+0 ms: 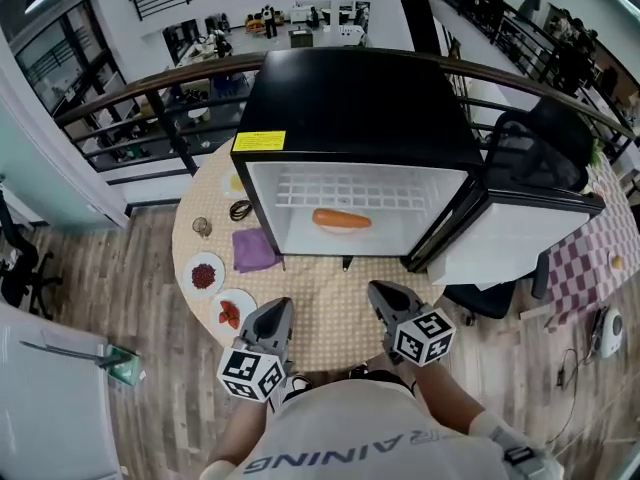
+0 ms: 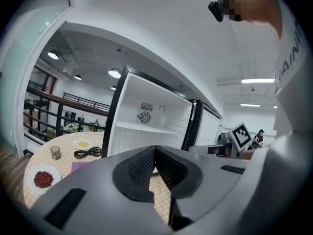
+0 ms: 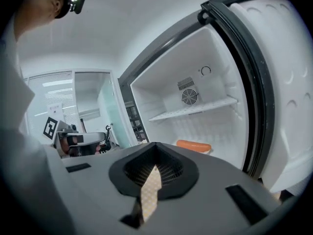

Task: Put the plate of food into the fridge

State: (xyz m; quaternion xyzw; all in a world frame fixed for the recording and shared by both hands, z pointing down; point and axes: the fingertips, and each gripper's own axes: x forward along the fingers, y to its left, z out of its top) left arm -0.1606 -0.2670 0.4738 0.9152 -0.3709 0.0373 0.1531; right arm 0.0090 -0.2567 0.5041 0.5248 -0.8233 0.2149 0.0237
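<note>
Both claws clenched on nothing: your left gripper (image 1: pixel 279 308) and right gripper (image 1: pixel 379 291) hover while the plate of food (image 1: pixel 341 221) lies inside the fridge (image 1: pixel 352 118) at twelve o'clock, its long axis nine-to-three, the open door (image 1: pixel 520 240) nearest your right.

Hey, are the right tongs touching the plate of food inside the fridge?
Apart. The head view shows the right tongs over the table, a clear gap short of the plate of food.

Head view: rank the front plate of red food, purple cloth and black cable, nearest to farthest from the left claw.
1. Front plate of red food, just left of the left claw.
2. Purple cloth, farther ahead, left.
3. Black cable, farthest back.
</note>
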